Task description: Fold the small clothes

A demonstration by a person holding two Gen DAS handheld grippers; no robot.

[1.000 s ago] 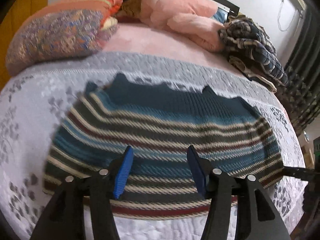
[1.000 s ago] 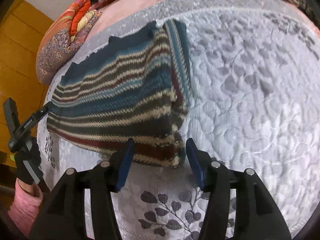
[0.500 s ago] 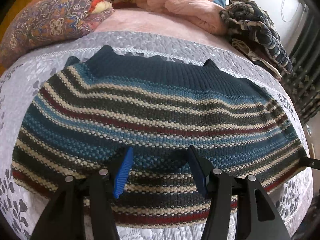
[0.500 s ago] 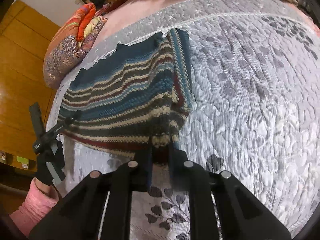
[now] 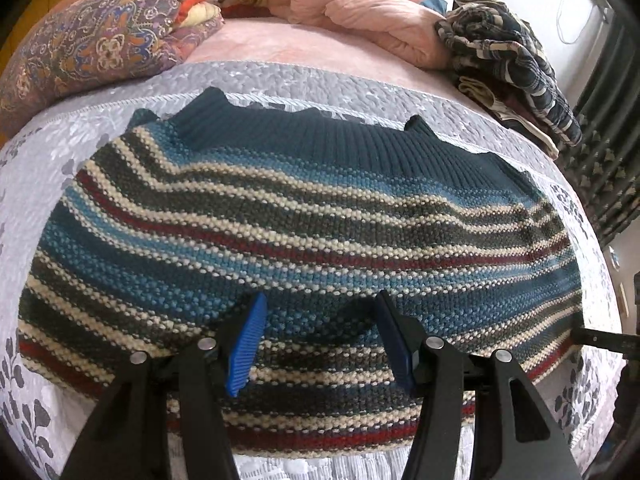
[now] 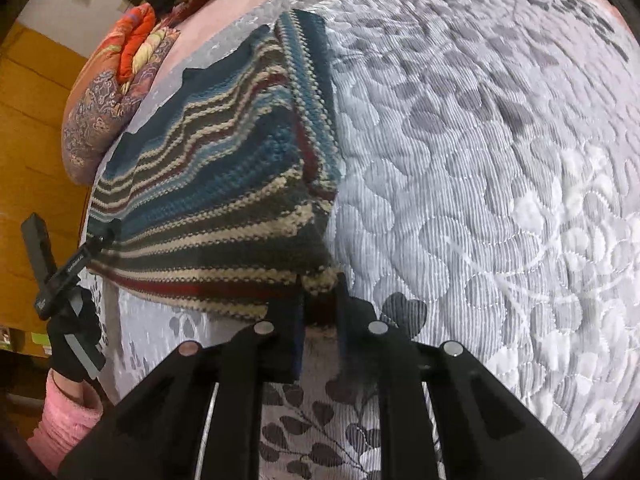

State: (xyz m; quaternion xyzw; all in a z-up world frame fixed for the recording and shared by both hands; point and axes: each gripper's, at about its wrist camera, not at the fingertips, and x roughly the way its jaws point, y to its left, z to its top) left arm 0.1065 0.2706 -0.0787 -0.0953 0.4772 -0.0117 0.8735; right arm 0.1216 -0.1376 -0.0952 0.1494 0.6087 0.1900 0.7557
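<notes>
A striped knitted sweater lies spread across a grey quilted cover on a bed, its dark blue ribbed band on the far side from the left wrist camera and its red-and-cream stripes nearest.

The left gripper hangs over the near part of the sweater with its jaws wide apart. The blue pads show knit between them, but nothing is pinched. Whether the fingertips touch the fabric cannot be told.

In the right wrist view the right gripper has its jaws drawn close together on the near right corner of the sweater, with a small bunch of knit caught between them. The sweater's right edge is folded over itself, so a narrow strip of stripes runs crosswise along that side. The cover to the right of the sweater is bare.

At the left of that view, the left gripper reaches the sweater's far corner, held by a gloved hand with a pink sleeve.

Beyond the sweater lie a patterned pillow, a pink quilt and a plaid heap of cloth.
</notes>
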